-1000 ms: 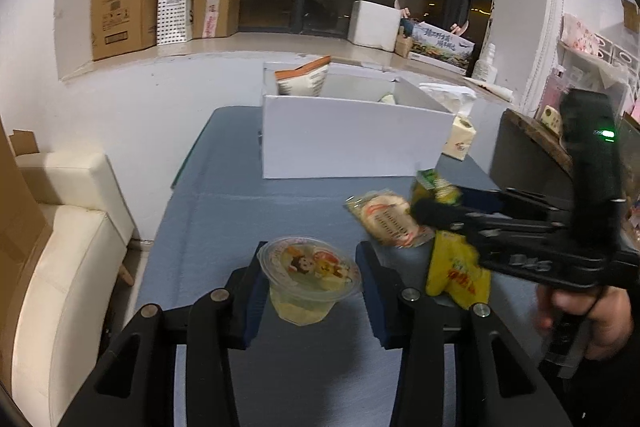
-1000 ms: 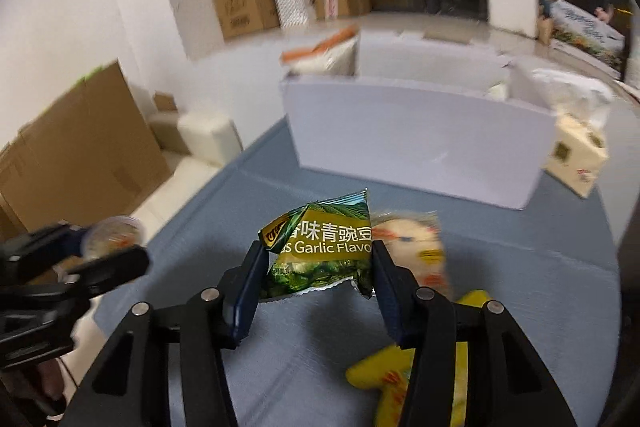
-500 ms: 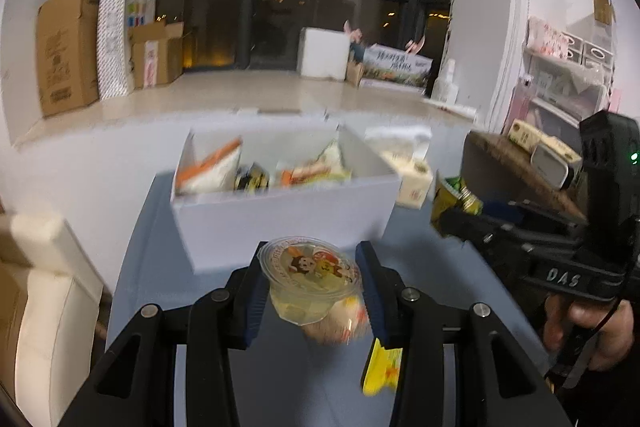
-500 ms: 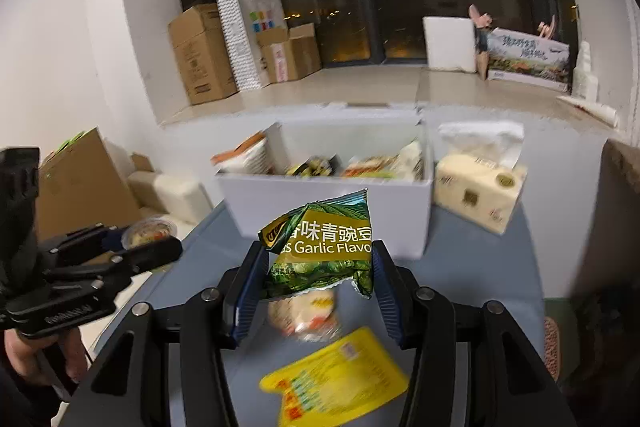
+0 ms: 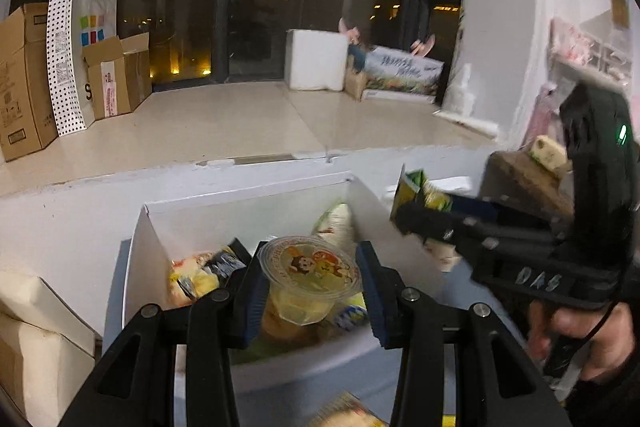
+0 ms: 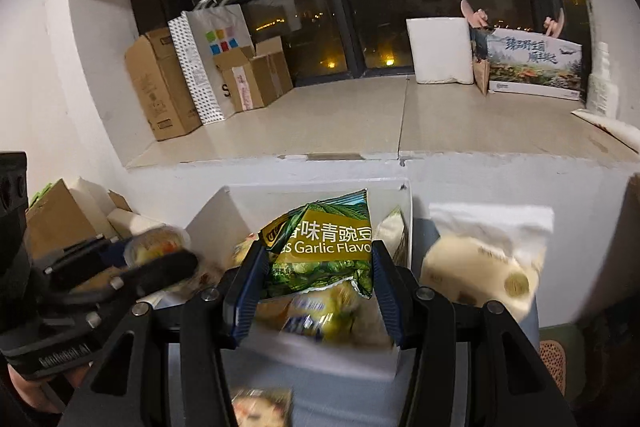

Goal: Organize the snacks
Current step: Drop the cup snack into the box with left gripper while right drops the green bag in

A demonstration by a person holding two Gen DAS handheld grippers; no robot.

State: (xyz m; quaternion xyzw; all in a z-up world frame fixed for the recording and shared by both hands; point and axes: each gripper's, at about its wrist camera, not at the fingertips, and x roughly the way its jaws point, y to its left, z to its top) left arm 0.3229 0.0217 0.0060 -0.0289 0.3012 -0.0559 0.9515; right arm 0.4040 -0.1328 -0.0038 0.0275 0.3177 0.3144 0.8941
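Right tongs grip pea packet reading "Garlic Flavo".

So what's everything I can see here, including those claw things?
jelly cup: one, clear with yellow filling, gripped over the box
pea packet: one, green, gripped over the box
white box: one, on the blue table, holding several snack packets
tissue pack: one, cream, right of the box
cardboard boxes: several, brown, on the window ledge
paper bag: one, white and dotted, on the ledge
foam box: one, white, on the ledge
left claw: black, blue pads, shut on the cup
right claw: black, blue pads, shut on the packet
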